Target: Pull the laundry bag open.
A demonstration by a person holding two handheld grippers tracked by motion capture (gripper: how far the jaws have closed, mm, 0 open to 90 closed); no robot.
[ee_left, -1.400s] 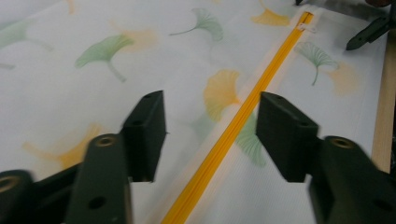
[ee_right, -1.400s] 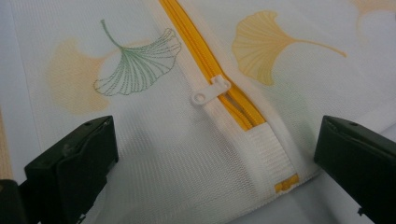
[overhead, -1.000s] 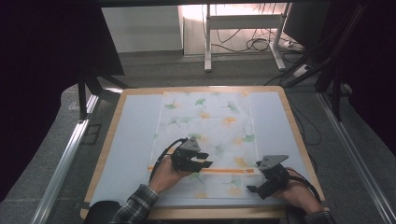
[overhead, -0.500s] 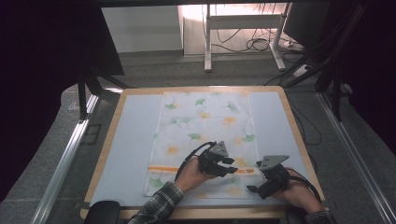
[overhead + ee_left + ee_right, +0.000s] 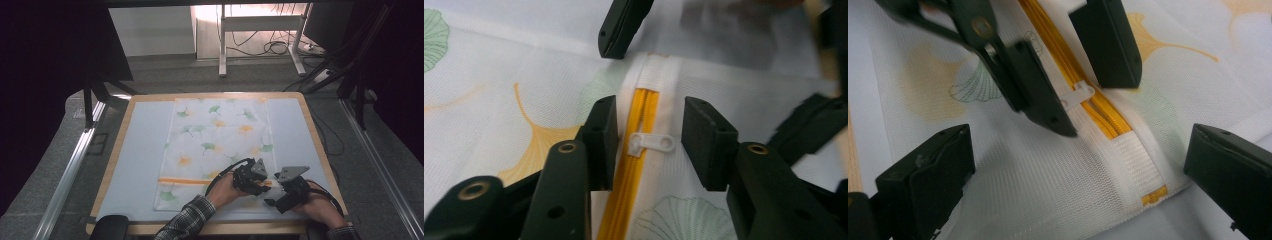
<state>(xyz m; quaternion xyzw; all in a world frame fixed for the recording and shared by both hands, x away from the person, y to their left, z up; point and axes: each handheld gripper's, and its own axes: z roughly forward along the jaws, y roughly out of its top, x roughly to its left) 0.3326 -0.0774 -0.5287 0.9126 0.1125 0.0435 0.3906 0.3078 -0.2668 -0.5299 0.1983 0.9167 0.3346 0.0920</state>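
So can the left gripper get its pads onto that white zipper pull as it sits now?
Probably yes. The left gripper stands open astride the zipper pull, which lies flat on the orange zipper between the pads with nothing over it. The right gripper straddles the zipper's end, clear of it.

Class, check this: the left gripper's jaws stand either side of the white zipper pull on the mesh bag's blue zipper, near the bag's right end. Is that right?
Not quite: the zipper is orange, not blue, as the left gripper view shows. The rest holds: the left gripper has its jaws either side of the white zipper pull on the mesh bag.
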